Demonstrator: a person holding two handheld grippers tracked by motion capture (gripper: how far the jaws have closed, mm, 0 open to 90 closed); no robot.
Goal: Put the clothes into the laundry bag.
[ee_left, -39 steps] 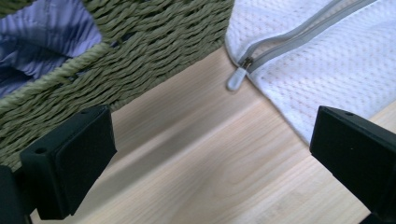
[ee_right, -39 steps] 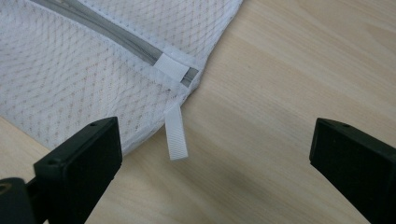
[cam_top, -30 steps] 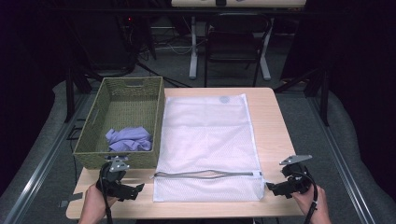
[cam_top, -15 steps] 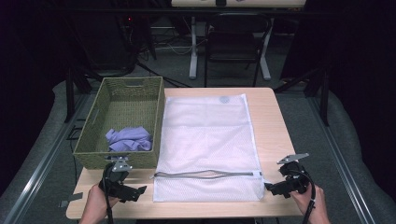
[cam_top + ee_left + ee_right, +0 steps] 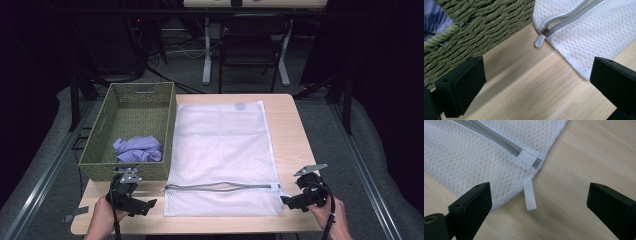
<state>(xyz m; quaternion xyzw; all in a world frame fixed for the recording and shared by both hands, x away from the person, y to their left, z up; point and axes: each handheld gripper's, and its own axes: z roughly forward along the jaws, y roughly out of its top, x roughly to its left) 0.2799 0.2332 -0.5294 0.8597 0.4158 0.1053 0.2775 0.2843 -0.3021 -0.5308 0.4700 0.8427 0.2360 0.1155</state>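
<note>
A white mesh laundry bag (image 5: 222, 150) lies flat on the wooden table (image 5: 292, 130), its grey zipper (image 5: 220, 187) running across the near end. The grey zipper pull (image 5: 539, 42) sits at the bag's left corner, just ahead of my open left gripper (image 5: 150, 204). Near the bag's right corner, my right gripper (image 5: 285, 200) is open, with a small white tab (image 5: 530, 196) between its jaws and the zipper's end (image 5: 528, 158) beyond. A green woven basket (image 5: 100, 152) left of the bag holds a crumpled lavender cloth (image 5: 137, 148).
The basket's woven wall (image 5: 474, 30) stands close beside my left gripper. Bare wood runs along the table's front edge (image 5: 200, 225) and right of the bag. Beyond the table are a dark chair (image 5: 250, 50) and floor cables.
Both grippers have edged inward toward the bag's near corners. The bag, basket and cloth have not moved.
</note>
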